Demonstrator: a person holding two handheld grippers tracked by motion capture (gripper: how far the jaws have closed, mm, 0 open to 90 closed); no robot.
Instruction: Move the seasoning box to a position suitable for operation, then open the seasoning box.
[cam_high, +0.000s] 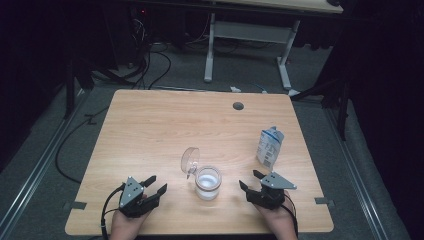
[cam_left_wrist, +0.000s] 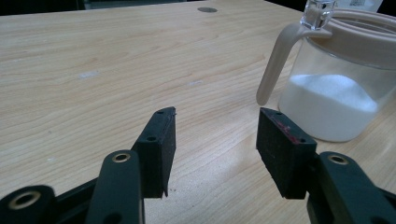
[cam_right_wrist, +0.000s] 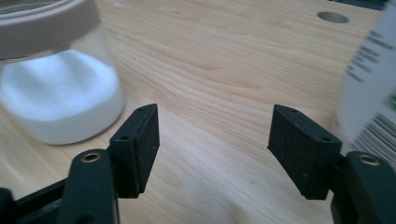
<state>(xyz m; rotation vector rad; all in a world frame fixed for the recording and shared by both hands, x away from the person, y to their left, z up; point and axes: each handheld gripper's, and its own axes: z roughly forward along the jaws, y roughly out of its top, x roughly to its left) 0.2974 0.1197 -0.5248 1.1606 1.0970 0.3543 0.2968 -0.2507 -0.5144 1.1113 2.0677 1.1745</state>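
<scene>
Both black tongs, left (cam_high: 156, 184) and right (cam_high: 249, 180), gape empty beside the round clear jar (cam_high: 207, 182)

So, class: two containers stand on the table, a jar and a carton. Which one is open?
The jar, holding white powder, between the two grippers: its clear lid is flipped up on its hinge. The carton, farther right, looks closed at the top.

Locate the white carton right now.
In the high view the carton stands near the table's right edge, beyond the right gripper and right of the open-lidded jar of white powder.
</scene>
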